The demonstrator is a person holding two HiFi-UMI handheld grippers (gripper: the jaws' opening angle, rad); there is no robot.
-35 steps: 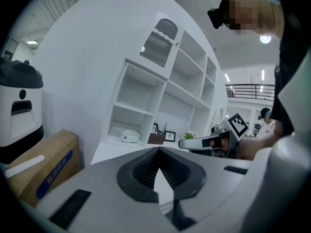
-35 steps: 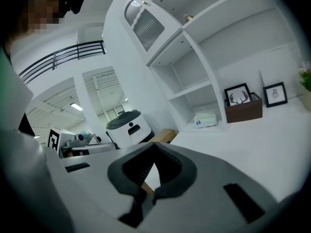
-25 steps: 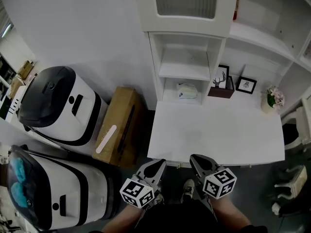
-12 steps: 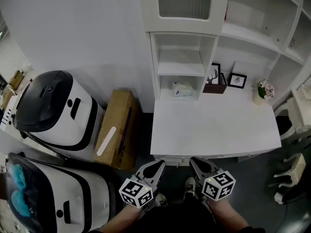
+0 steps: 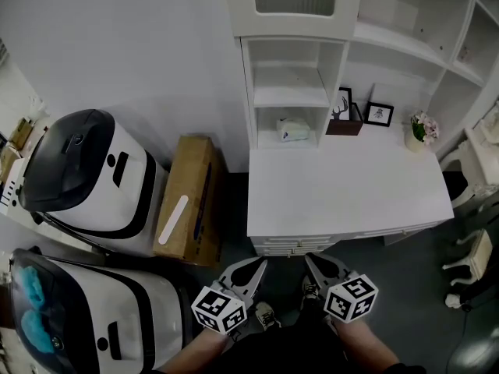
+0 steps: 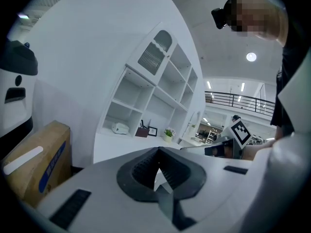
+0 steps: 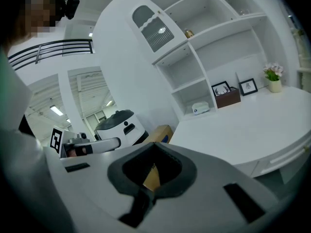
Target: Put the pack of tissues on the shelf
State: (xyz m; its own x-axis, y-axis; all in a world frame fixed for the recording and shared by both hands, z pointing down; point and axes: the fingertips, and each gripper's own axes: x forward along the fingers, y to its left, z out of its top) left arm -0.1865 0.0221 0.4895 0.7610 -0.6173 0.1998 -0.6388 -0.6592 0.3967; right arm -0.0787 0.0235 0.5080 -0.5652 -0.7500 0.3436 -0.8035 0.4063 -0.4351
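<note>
So both tongs are closed with nothing in them. The left tongs point(image 5: 248, 273) and right tongs point(image 5: 321, 265) are held low, side by side, just off the near edge of the white surface point(image 5: 351, 201) and not over it. In each gripper view the jaws meet at the tips and there's nothing between them.

The pack of tissues point(image 5: 293, 129) isn't near either one. It's sitting in the bottom cubby of the white shelf point(image 5: 290, 92), which stands at the back left corner of the surface. It looks like a small pale pack lying flat, and the cubby above it is bare. Well apart from both tongs.

Along the back edge, right of the shelf, there's a brown box point(image 5: 344, 125) with a framed deer picture point(image 5: 341, 104) behind it, then a smaller picture frame point(image 5: 380, 114), and a little flower pot point(image 5: 419, 131) toward the back right corner.

On the floor off the left edge of the surface is a cardboard box point(image 5: 191, 201) against the wall, and further left two white-and-black machines point(image 5: 86, 178).
</note>
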